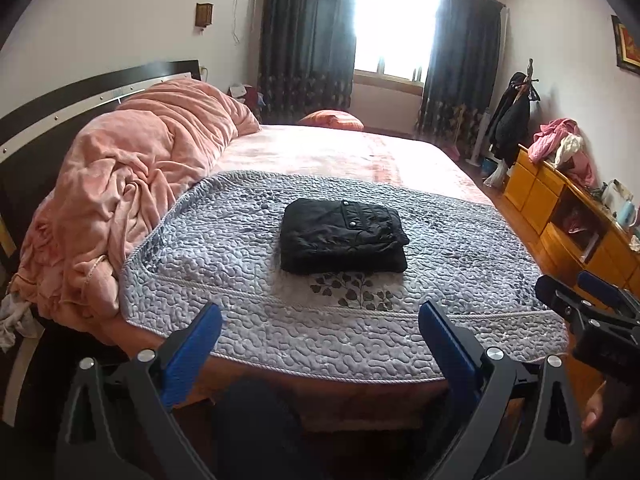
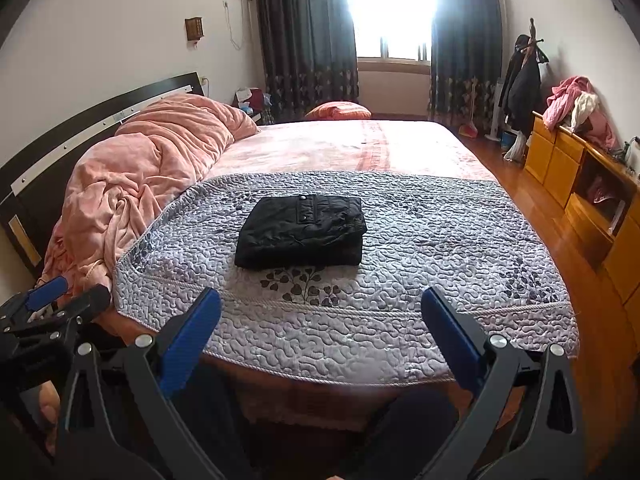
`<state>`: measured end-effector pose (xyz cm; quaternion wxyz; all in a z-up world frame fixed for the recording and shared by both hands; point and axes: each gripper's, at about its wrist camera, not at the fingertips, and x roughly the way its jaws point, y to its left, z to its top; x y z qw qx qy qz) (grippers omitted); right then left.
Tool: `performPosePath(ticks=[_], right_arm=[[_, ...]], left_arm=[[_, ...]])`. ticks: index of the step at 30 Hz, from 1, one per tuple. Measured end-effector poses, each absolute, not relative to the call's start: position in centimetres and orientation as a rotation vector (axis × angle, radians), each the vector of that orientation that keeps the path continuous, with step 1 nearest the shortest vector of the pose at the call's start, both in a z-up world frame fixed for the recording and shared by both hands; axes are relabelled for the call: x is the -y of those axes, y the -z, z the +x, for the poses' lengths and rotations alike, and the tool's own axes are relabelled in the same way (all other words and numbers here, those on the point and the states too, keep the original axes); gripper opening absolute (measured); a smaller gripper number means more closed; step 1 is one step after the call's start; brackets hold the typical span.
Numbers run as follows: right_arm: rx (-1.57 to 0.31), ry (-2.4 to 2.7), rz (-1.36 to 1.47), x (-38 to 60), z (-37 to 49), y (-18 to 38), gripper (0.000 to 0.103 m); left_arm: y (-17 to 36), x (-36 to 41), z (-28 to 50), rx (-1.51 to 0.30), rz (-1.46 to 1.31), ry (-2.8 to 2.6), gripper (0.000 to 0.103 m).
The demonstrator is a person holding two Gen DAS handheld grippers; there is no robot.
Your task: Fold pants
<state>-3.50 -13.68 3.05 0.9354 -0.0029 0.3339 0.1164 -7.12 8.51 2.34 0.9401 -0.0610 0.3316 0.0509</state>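
your black pants [image 1: 342,235] sit folded in a neat square in the middle of the grey quilt [image 1: 240,248] on the bed, with a snap button showing on top. your left gripper [image 1: 320,320] is spread wide with nothing in it, held back over the near edge of the quilt, well apart from the pants. your right gripper [image 2: 320,308] is spread wide and empty too, also back from the pants. the left view shows your right gripper at its right edge, and part of your hand [image 1: 600,412] under it. the right view shows your left gripper at its left edge. the pink blanket [image 1: 132,176] is bunched up just beside the quilt on the left. the right view shows more of the wood floor [image 2: 520,188] and the yellow cabinet [image 2: 560,168]. in the left view the cabinet top shows some small things, too blurry to name.
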Motion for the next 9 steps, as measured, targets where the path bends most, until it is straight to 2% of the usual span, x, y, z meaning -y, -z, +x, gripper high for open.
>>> performPosePath(ticks=[9], right_arm=[[-0.7, -0.242, -0.004, 13.74, -3.05, -2.28, 0.1]], left_arm=[[-2.03, -8.64, -6.68, -0.682, -0.118, -0.118, 0.099]])
